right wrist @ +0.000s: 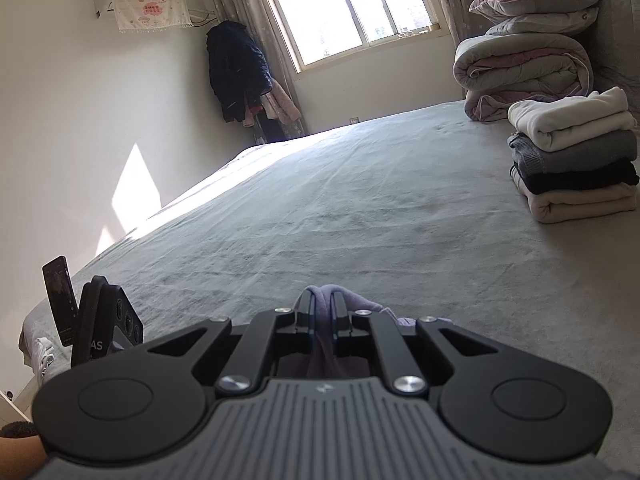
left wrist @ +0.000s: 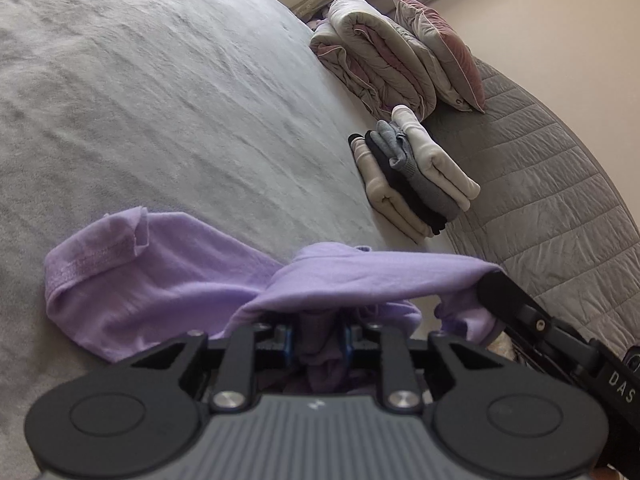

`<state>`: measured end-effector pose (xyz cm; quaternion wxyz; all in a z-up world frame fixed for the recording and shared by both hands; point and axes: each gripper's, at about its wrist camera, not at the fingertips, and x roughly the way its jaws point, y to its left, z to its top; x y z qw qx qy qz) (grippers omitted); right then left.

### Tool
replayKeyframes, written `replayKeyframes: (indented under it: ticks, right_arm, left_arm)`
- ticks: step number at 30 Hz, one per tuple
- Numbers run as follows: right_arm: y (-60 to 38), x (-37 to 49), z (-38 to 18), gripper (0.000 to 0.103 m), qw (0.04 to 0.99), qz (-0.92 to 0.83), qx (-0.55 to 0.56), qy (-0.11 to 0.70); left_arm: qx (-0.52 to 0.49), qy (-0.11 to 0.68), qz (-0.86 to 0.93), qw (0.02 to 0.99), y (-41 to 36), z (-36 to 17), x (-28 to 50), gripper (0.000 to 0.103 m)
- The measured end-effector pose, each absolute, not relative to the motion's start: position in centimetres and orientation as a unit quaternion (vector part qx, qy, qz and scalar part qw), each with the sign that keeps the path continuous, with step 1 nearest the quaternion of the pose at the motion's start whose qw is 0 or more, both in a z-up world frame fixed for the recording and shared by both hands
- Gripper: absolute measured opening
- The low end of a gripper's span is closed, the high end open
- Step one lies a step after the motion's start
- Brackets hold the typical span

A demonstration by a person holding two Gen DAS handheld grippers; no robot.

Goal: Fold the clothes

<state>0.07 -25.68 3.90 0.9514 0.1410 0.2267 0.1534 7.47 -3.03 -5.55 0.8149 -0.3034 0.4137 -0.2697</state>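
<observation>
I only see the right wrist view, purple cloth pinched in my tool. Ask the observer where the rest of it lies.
Observer: Most of the purple garment lies rumpled on the bed, a hemmed sleeve flat on the cover.
Operator: And the left tool?
Observer: The left tool has purple cloth bunched between its fingers.
Operator: Is the stretch between tools slack?
Observer: No, it spans to the right tool as a fairly taut band.
</observation>
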Motion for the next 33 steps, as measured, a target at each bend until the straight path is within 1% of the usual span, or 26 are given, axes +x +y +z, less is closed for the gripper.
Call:
replayKeyframes:
  ticks: [6, 7, 11, 13, 15, 16, 19, 21, 22, 23, 29, 33]
  right_arm:
    - [-27.9, -0.3, 4.5, 0.008, 0.968, 0.085, 0.147, 0.187]
    - [-28.4, -0.4, 4.6, 0.001, 0.969, 0.074, 0.15, 0.18]
    - [-30.1, -0.7, 5.1, 0.0, 0.974, 0.038, 0.159, 0.158]
    - [-30.6, -0.5, 4.9, 0.001, 0.972, 0.046, 0.162, 0.165]
    - [-30.5, -0.3, 4.7, 0.007, 0.968, 0.066, 0.163, 0.177]
    - [-30.0, -0.3, 4.6, 0.015, 0.967, 0.078, 0.157, 0.184]
    - [-28.0, -0.2, 4.2, 0.017, 0.963, 0.117, 0.128, 0.205]
    - [-26.6, -0.1, 3.9, 0.03, 0.959, 0.143, 0.106, 0.219]
    - [-25.8, -0.1, 3.7, 0.048, 0.958, 0.154, 0.097, 0.221]
    - [-25.0, -0.2, 3.6, 0.053, 0.957, 0.166, 0.087, 0.222]
    - [-21.0, 0.1, 3.2, 0.053, 0.953, 0.208, 0.018, 0.221]
    - [-19.7, 0.9, 2.8, 0.053, 0.95, 0.219, 0.006, 0.222]
  left_arm:
    - [-0.282, 0.382, -0.254, 0.843, -2.0, -3.4, 6.2, 0.012]
    - [-0.277, 0.375, -0.252, 0.848, -1.8, -3.0, 6.0, 0.012]
    - [-0.273, 0.358, -0.237, 0.861, 0.2, -2.1, 5.6, 0.012]
    - [-0.272, 0.354, -0.238, 0.863, 1.0, -1.9, 5.6, 0.011]
    - [-0.27, 0.35, -0.241, 0.864, 1.4, -1.7, 5.6, 0.012]
    - [-0.269, 0.349, -0.243, 0.864, 1.5, -1.6, 5.5, 0.012]
    - [-0.269, 0.347, -0.248, 0.864, 1.8, -1.6, 5.3, 0.012]
    - [-0.271, 0.344, -0.254, 0.863, 2.0, -1.4, 5.3, 0.012]
    - [-0.272, 0.343, -0.256, 0.862, 2.1, -1.3, 5.3, 0.012]
    - [-0.273, 0.342, -0.258, 0.862, 2.2, -1.3, 5.3, 0.012]
    - [-0.28, 0.333, -0.267, 0.86, 2.8, -0.6, 5.2, 0.012]
    - [-0.282, 0.33, -0.269, 0.86, 3.2, -0.4, 5.1, 0.012]
